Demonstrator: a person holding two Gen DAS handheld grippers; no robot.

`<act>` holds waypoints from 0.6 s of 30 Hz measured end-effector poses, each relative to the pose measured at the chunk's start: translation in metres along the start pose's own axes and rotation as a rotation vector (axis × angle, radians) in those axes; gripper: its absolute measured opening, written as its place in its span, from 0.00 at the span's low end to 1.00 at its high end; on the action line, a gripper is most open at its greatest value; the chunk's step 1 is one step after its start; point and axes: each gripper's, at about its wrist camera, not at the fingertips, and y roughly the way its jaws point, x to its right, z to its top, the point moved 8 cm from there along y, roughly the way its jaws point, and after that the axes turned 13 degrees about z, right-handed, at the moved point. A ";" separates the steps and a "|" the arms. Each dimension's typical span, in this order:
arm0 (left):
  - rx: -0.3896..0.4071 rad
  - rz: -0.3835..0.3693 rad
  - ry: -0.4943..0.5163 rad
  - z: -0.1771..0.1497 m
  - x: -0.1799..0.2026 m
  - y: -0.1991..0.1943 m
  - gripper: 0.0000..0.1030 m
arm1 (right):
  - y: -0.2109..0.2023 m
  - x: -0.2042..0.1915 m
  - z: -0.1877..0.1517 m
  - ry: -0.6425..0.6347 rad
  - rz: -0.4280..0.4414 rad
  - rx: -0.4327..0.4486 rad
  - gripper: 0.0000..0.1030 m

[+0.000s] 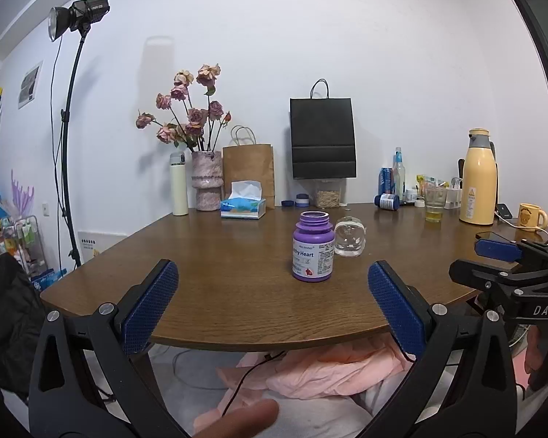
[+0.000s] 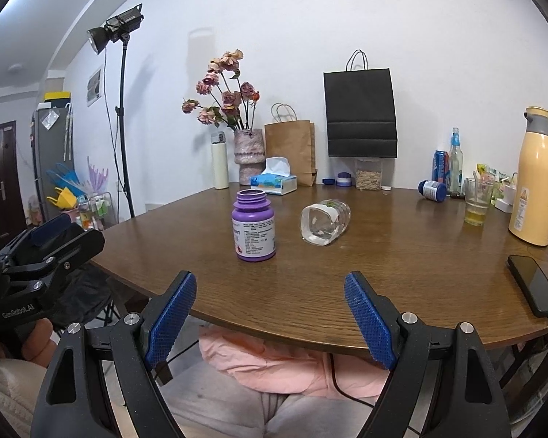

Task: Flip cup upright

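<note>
cup (image 2: 325,222): lies on its side on the table (image 2: 402,266), long axis pointing away, base toward the fingers | ahead of right gripper (image 2: 270,319), beside bottle (image 2: 253,225) | left gripper (image 1: 274,304), right gripper: both spread wide, holding nothing

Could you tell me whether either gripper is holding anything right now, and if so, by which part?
Nothing is held. The left gripper and right gripper are both open and empty, short of the cup lying on its side.
</note>
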 end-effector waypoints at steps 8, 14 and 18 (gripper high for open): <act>0.004 0.002 -0.004 0.000 0.000 -0.001 1.00 | -0.003 0.001 0.003 0.003 0.006 0.016 0.85; 0.006 0.006 -0.004 0.001 0.000 -0.002 1.00 | -0.003 0.001 0.003 0.004 0.007 0.014 0.85; 0.008 0.008 -0.004 0.001 0.000 -0.002 1.00 | -0.002 0.001 0.002 0.002 0.007 0.013 0.85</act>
